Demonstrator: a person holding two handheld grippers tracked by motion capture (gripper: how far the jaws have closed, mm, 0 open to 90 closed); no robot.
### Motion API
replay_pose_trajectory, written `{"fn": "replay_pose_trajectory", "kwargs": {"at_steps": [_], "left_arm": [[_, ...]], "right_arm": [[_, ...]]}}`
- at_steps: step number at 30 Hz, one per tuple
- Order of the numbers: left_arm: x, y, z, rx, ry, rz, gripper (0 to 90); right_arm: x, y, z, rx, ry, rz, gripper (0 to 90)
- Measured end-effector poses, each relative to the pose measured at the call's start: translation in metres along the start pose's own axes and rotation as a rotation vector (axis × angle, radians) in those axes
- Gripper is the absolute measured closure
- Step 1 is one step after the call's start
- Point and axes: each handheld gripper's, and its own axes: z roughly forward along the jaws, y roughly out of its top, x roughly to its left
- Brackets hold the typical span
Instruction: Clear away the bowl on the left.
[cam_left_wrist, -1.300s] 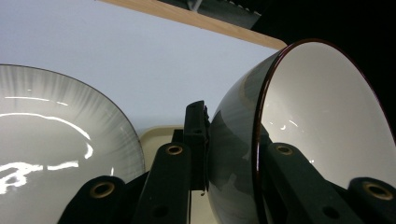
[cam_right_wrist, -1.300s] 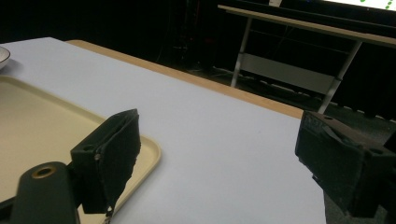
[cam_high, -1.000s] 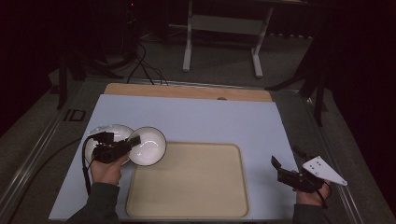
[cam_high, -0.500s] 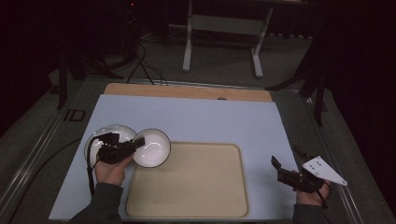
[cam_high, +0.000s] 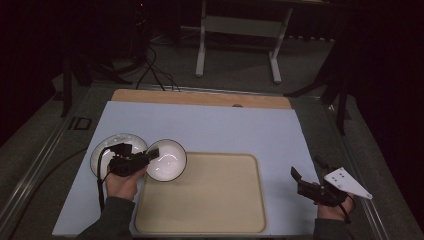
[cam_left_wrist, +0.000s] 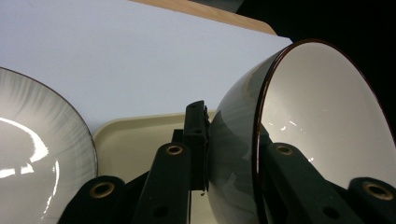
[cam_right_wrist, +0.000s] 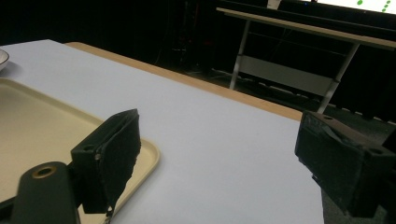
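Note:
A white bowl (cam_high: 169, 161) with a dark rim is gripped at its rim by my left gripper (cam_high: 152, 153), shut on it with one jaw outside the wall and one inside. In the left gripper view the bowl (cam_left_wrist: 327, 121) lies between the jaws of the left gripper (cam_left_wrist: 233, 144). The bowl sits over the left edge of the beige tray (cam_high: 210, 205). Just left of it, a white plate (cam_high: 106, 150) lies on the pale blue mat. At the right of the table my right gripper (cam_high: 306, 168) stands open with nothing in it, as in its own view (cam_right_wrist: 224, 135).
The pale blue mat (cam_high: 225, 130) covers the table, with a wooden strip (cam_high: 200, 98) along its far edge. The tray's near corner (cam_right_wrist: 140, 158) lies just left of my right gripper. A metal table frame (cam_high: 240, 30) stands on the floor beyond.
My left gripper has carried the bowl slightly to the right, farther over the tray's left edge. The right gripper has stayed where it was.

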Motion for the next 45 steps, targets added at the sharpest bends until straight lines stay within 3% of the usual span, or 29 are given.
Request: {"fn": "replay_pose_trajectory", "kwargs": {"at_steps": [45], "left_arm": [[-0.035,-0.011,0.027,0.079,-0.08,0.071,79.1]], "right_arm": [[-0.001,0.0,0.0,-0.005,-0.007,0.0,13.9]]}}
